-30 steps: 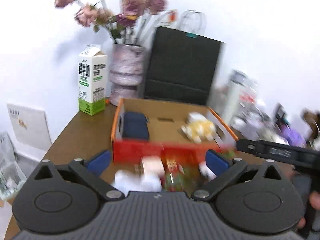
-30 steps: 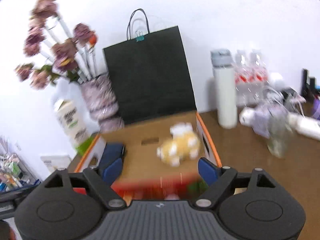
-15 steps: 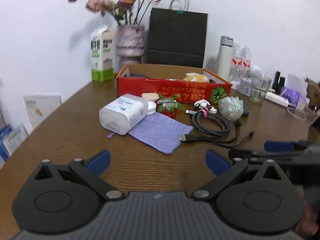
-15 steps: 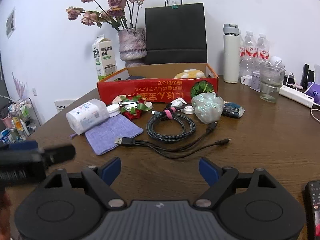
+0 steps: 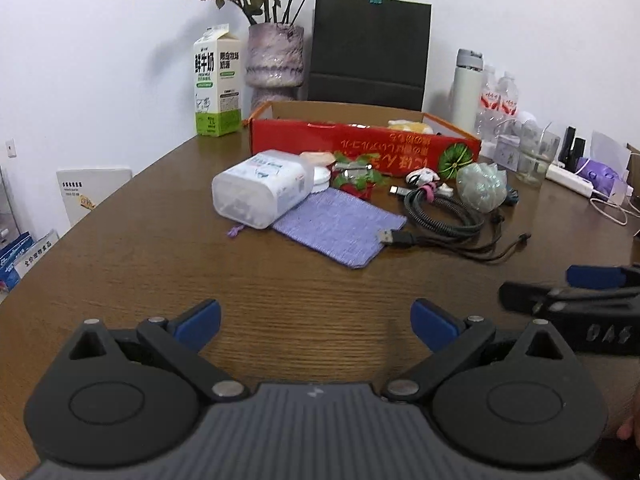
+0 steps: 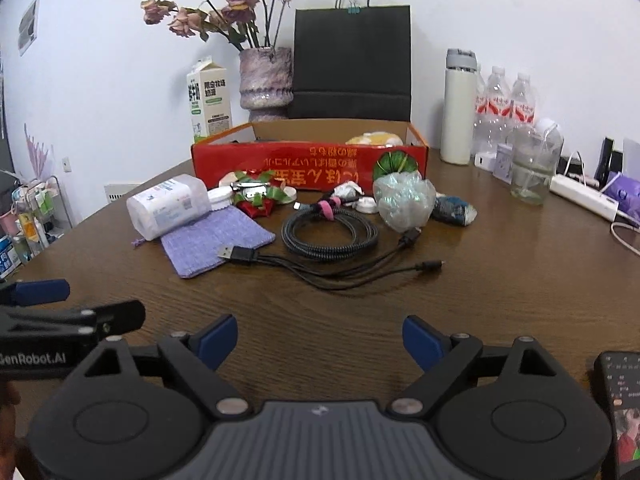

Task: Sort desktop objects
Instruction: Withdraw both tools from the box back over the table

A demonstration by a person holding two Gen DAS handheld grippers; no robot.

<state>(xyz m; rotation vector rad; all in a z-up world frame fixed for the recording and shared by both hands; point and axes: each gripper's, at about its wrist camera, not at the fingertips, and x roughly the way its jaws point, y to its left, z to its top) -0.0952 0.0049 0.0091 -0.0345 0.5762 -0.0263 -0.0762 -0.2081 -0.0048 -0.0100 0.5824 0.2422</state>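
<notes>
A red cardboard box [image 5: 360, 148] [image 6: 308, 162] stands at the far middle of the brown table, with a yellow plush toy [image 6: 374, 138] inside. In front of it lie a clear plastic tub [image 5: 260, 188] [image 6: 168, 204], a purple cloth pouch [image 5: 340, 228] [image 6: 212, 242], a coiled black cable [image 5: 440, 216] [image 6: 328, 236], a red-green bow [image 6: 258, 198] and a crumpled plastic ball [image 6: 404, 198]. My left gripper [image 5: 316, 320] and right gripper [image 6: 318, 338] are both open and empty, low over the table's near edge, well short of the objects.
A milk carton [image 5: 218, 82], vase of flowers [image 5: 274, 60] and black paper bag [image 5: 368, 52] stand behind the box. A white flask [image 6: 460, 106], water bottles, a glass jar [image 6: 530, 172] and power strip sit at the right. A phone [image 6: 622, 408] lies near right.
Both grippers have pulled back from over the box to the near side of the table. They stay open. The objects on the table have not moved.
</notes>
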